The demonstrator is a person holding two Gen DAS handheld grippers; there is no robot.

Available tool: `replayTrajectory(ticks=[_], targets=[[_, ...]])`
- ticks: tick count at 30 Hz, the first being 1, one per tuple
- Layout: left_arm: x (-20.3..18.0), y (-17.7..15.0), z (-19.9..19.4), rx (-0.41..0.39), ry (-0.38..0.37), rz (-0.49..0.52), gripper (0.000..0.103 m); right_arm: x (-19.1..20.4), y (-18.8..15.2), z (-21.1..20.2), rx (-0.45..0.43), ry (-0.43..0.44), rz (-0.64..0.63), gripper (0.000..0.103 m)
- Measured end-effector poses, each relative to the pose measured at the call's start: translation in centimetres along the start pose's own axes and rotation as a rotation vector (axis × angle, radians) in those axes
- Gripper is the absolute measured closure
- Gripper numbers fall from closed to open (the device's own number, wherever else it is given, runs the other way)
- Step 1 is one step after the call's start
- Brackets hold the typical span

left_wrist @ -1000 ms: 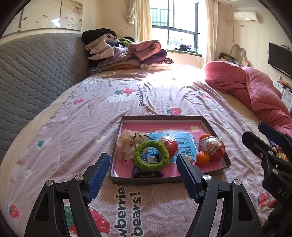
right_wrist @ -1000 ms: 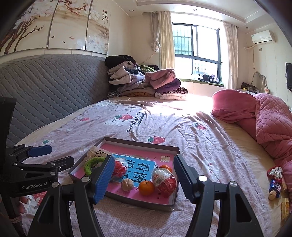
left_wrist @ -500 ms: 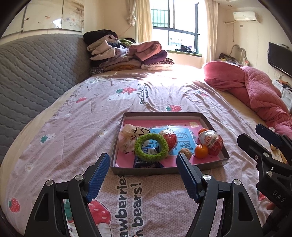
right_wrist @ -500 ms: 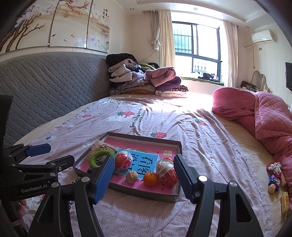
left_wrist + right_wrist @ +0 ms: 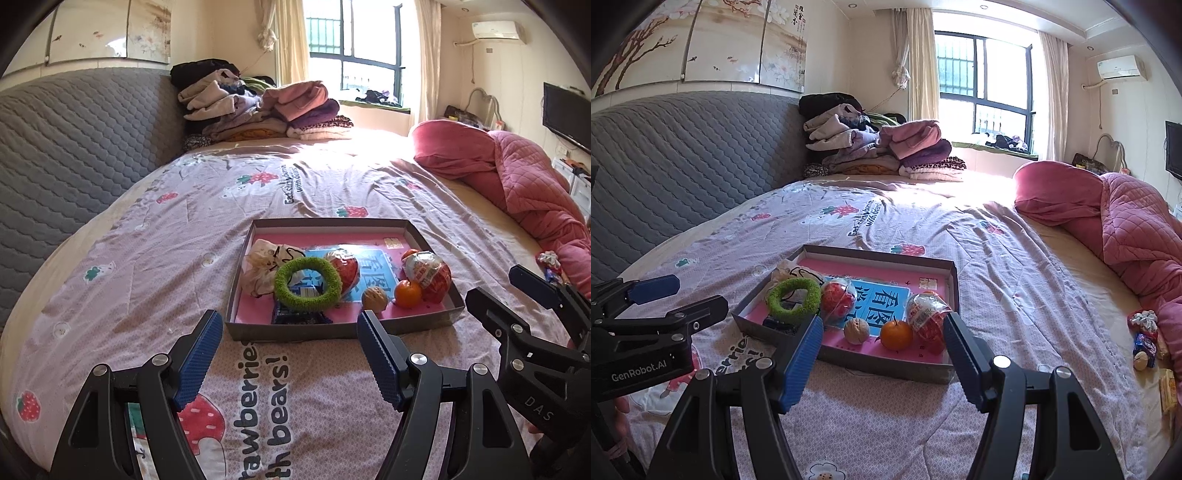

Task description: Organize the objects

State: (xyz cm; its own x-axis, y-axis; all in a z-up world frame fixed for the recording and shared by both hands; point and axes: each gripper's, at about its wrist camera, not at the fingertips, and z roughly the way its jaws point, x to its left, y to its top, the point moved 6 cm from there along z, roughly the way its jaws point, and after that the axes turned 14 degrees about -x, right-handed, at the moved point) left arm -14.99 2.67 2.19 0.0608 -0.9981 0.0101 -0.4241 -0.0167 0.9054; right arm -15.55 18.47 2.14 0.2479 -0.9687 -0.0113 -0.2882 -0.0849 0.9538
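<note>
Right wrist: gripper (image 5: 882,332) tilted down, agape.

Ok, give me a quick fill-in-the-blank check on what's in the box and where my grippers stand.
1. The fuzzy ring in the box is ____ in colour.
2. The walnut lies directly beside the round ____ fruit.
3. The left gripper and the right gripper both have their jaws ____, with nothing between them.
4. The box rests on a bedspread printed with strawberries and ____.

Missing words: green; orange; open; bears
</note>
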Motion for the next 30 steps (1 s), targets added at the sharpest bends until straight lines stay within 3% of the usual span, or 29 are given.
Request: replayTrajectory(ticks=[30], targets=[[0.6, -4.3, 1.1, 0.040, 0.010, -0.001, 0.027, -0.8, -4.6, 1.3, 0.095, -0.071, 0.049, 0.036]])
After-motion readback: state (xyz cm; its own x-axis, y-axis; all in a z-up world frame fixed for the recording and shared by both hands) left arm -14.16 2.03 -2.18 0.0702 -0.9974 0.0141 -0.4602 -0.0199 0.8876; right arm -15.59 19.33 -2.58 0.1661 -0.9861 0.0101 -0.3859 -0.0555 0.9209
